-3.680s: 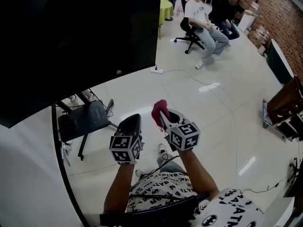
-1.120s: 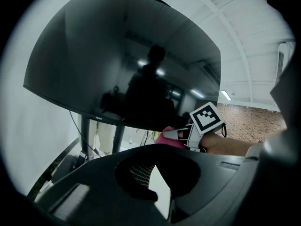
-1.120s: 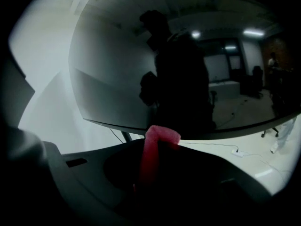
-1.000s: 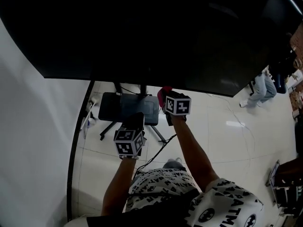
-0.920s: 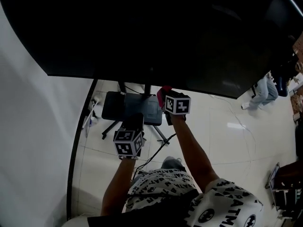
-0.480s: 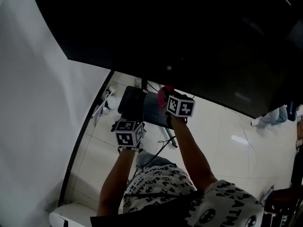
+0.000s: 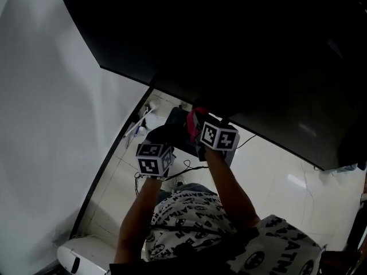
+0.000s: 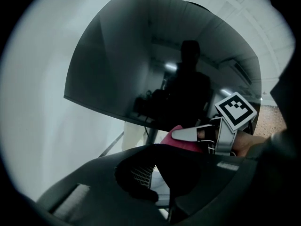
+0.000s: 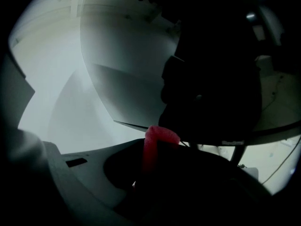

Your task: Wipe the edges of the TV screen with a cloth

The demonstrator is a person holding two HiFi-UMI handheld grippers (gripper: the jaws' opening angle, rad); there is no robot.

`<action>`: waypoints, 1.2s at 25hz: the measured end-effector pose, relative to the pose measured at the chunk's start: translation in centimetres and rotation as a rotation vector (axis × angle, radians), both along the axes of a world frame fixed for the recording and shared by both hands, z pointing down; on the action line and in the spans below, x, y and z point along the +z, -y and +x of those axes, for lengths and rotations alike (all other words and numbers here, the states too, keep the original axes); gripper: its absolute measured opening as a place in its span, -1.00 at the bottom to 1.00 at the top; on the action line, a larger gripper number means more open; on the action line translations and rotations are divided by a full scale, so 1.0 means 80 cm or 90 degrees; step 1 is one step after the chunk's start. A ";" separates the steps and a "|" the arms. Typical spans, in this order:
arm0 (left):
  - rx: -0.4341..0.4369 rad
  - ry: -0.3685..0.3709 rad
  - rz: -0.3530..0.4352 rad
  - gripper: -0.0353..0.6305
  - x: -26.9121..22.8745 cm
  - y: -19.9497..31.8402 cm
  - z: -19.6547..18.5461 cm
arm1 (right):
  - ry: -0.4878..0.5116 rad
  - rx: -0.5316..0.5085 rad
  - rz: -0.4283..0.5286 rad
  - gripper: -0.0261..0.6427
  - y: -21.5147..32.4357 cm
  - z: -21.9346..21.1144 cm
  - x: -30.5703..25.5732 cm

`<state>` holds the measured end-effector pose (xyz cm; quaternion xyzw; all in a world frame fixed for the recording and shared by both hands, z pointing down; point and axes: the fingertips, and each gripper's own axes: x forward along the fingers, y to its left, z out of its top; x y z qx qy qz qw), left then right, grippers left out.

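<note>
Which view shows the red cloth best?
The right gripper view: the cloth stands centred, clamped in the tongs of the right gripper, up by the lower edge of the TV. The left gripper view shows only a pink patch partly behind a tong; the head view, a small red bit.

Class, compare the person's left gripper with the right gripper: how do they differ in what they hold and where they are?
The right gripper is shut on the red cloth; the left gripper is shut on nothing. The right gripper is up close under the bottom edge of the TV screen; in the head view the left gripper sits lower and further from that edge. Both point toward the screen.
</note>
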<state>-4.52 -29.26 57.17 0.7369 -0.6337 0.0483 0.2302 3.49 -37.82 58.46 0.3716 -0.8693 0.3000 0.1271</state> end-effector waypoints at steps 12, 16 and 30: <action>-0.013 -0.018 -0.007 -0.89 0.021 0.019 -0.143 | -0.024 -0.006 0.038 -0.74 0.028 -0.161 0.012; 0.013 -0.006 -0.009 -0.89 0.024 0.021 -0.210 | -0.026 0.019 0.036 -0.74 0.045 -0.228 0.016; 0.012 0.000 -0.002 -0.89 0.016 0.018 -0.413 | -0.065 0.026 0.027 -0.74 0.083 -0.427 0.034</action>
